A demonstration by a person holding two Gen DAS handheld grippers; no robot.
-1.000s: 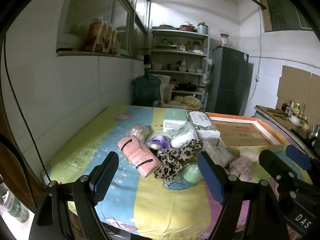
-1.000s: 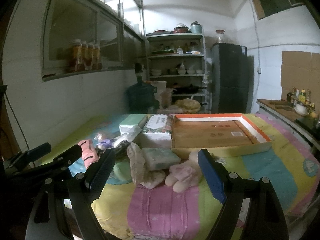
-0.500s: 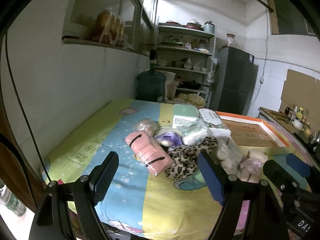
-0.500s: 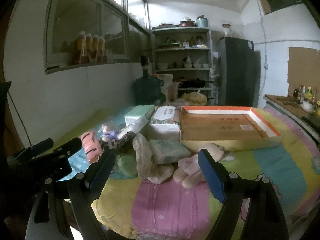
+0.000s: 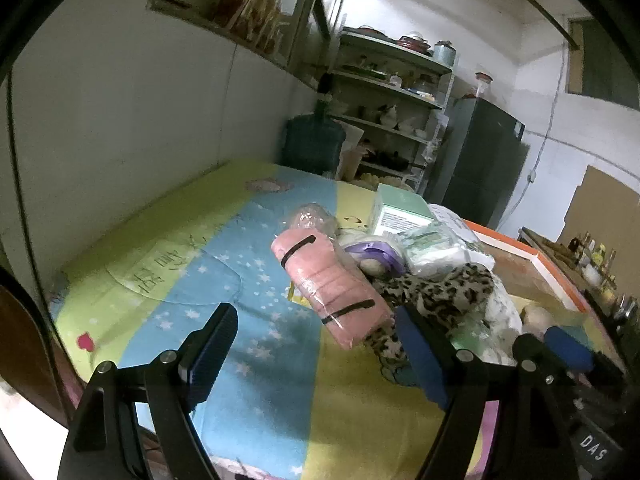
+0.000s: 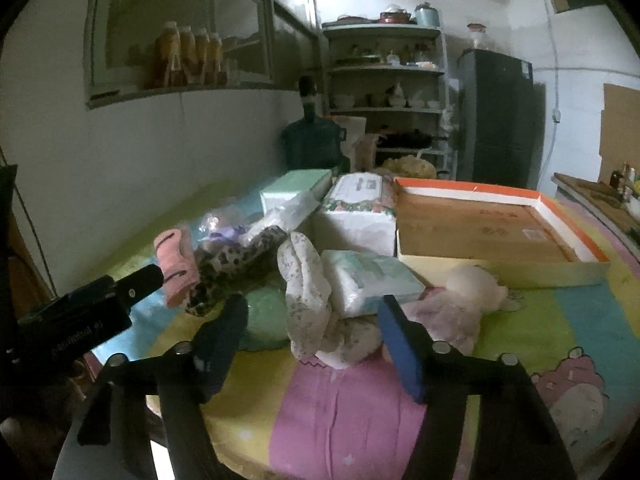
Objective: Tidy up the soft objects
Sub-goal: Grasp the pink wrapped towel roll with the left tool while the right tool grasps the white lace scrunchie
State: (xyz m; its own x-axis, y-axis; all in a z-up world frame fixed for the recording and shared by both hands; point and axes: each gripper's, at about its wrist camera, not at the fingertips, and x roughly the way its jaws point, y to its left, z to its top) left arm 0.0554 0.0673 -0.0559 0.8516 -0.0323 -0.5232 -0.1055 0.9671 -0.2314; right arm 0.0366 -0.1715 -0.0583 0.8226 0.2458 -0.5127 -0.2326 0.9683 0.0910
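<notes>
Left gripper: jaws wide apart, nothing between the pads. Beyond the jaws, toward the right pad: pink rolled cloth in clear wrap with black bands, lying tilted on the striped pastel bedsheet. Just beside the right pad, and touching the roll's far edge: leopard-print fabric. Further ahead of the jaws: purple-and-white soft item, clear plastic pouch with pale contents, mint-green box.

Right gripper: jaws open at a moderate width, just narrowed from full spread, nothing clamped between the pads. Directly ahead, between the two pads: cream floral cloth, crumpled and draped forward. Behind it, toward the right pad: white-and-teal plastic-wrapped soft pack. Just beyond the right pad: pale pink plush item. Just beyond the left pad: green soft bundle. Well ahead, right of the jaw line: shallow cardboard tray with orange rim. Contact with any item: cannot tell.
</notes>
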